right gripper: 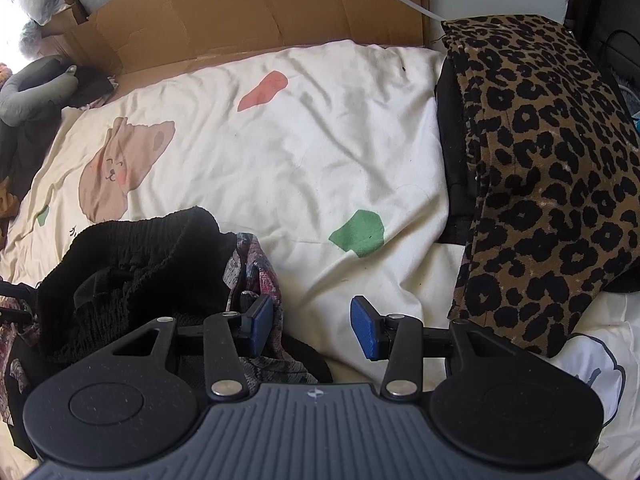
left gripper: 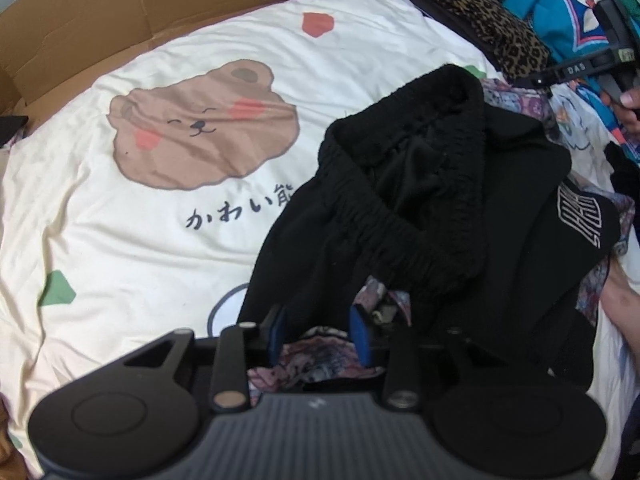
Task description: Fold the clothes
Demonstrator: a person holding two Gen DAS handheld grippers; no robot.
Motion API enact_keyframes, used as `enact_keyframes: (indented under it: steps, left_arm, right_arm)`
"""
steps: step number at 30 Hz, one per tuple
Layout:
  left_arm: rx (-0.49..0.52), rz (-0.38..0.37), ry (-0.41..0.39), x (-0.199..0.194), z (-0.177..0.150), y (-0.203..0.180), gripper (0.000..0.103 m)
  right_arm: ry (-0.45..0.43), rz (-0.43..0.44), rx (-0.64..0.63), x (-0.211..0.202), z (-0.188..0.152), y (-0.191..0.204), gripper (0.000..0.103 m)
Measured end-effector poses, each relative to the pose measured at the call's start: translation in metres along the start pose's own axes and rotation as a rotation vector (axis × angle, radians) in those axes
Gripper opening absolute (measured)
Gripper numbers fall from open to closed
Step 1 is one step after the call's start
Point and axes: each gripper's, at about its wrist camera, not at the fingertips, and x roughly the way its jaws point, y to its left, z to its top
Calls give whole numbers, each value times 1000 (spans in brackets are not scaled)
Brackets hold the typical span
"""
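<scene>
black pants (left gripper: 404, 200) bunched on the bear bedsheet (left gripper: 160, 220), left gripper (left gripper: 320, 328) parted over some patterned fabric (left gripper: 320, 356).

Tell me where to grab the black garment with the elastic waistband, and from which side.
Grip the black garment with the gathered elastic waistband at the thick waistband rim. That ruched band stands up in a raised loop above the cream bear-print bedcover, so come from above, one finger inside the opening and one outside.

Home bedroom: bed under cartoon-bear duvet (left gripper: 120, 240), heaped clothes (left gripper: 420, 200), cardboard (right gripper: 240, 12) along wall.
</scene>
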Motion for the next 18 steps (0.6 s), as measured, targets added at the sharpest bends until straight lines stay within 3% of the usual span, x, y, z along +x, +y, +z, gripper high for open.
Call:
enact_keyframes:
  steps: [8,13,15,18]
  left_arm:
    - [130,-29,34,17,8,-19,37]
    - [94,-71,-1,-2,13,-7,35]
    - [75,-58,-14,-7,14,0,35]
    - [87,-29,27,3,14,2,34]
  right_arm:
    - [2,-3,-8,2,3,2,50]
    - [3,-4,-4,3,2,0,50]
    - [7,-2,5,4,2,0,50]
    - [6,10,9,3,3,1,50]
